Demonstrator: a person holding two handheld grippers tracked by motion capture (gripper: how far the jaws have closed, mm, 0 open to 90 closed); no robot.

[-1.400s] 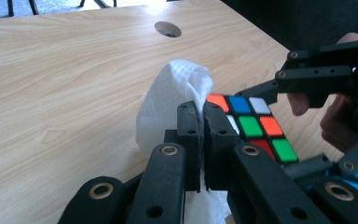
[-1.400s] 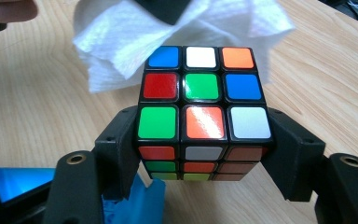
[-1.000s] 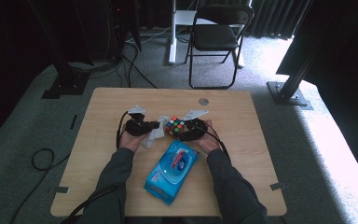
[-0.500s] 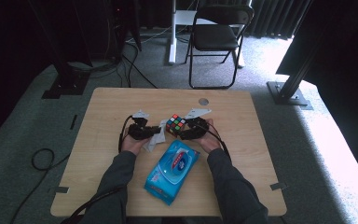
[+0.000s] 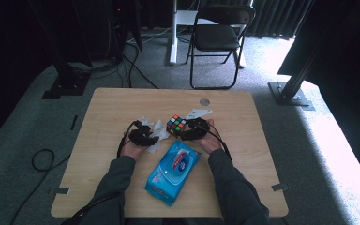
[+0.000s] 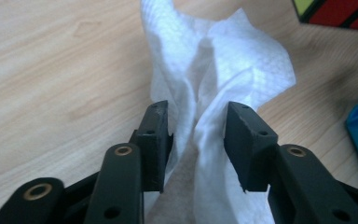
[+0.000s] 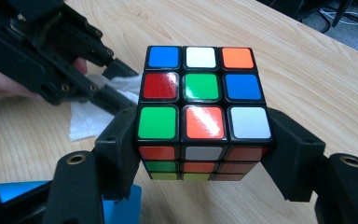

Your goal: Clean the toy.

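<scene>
Left gripper (image 6: 196, 140) jaws just opening, standing apart, crumpled white wipe (image 6: 214, 88) lying loose between them on the table (image 6: 51, 70), right gripper (image 7: 204, 154) jaws pinching the puzzle cube (image 7: 203, 109) by its two sides

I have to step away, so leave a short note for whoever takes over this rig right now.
Left gripper: jaws have just been opening, white wipe loose between them on the table.
Right gripper: shut on the puzzle cube, held just above the table.
Blue wipes pack lies near the front edge.
Done: wipe pulled out, cube gripped.
Left, probably: wiping the cube.
</scene>
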